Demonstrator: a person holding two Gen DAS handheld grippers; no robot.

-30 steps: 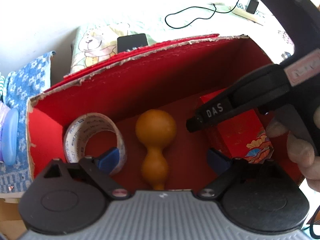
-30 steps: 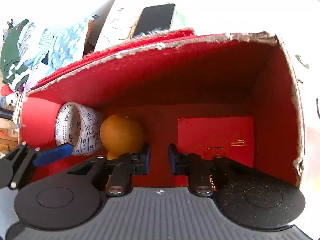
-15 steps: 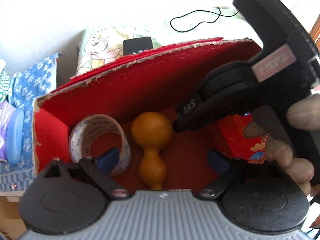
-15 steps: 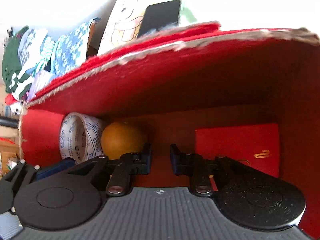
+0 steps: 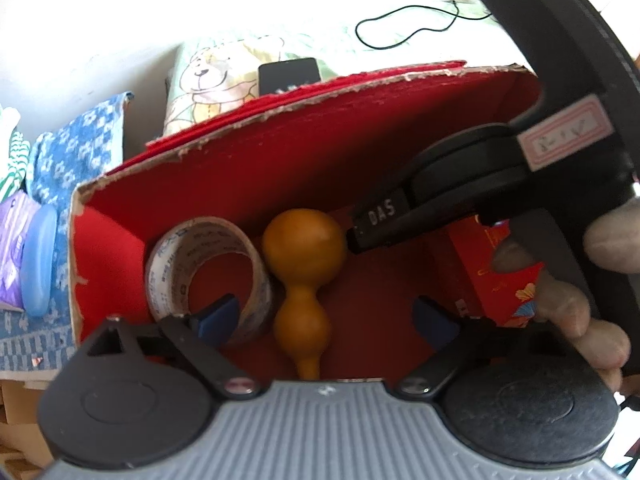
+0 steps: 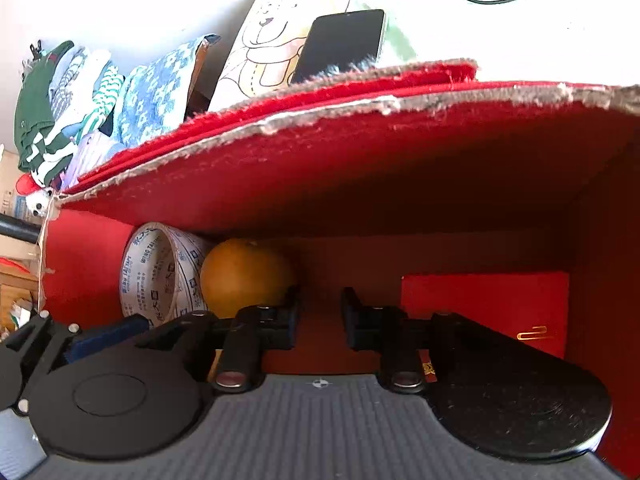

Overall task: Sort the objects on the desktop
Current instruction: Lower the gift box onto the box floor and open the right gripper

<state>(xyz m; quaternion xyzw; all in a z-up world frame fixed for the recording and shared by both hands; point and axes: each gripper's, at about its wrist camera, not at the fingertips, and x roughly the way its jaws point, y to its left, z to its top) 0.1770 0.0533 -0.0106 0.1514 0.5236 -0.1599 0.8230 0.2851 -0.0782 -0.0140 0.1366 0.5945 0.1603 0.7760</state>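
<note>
Opening my right gripper (image 6: 318, 316) low inside the red box (image 6: 360, 184), nothing between its jaws.

Left of my fingers: tape roll (image 6: 160, 272), then the orange gourd (image 6: 244, 276) just beside the left jaw; ahead, bare box floor; right, the red packet (image 6: 484, 304) lying flat against the wall. My left gripper (image 5: 324, 316) stands spread wide and empty above the gourd. Advice: I judge it best to lift straight out without nudging the gourd.

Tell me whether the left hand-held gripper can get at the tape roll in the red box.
Probably yes: the left hand-held gripper is open above the box, the tape roll lies uncovered, though the gourd crowds one side.
</note>
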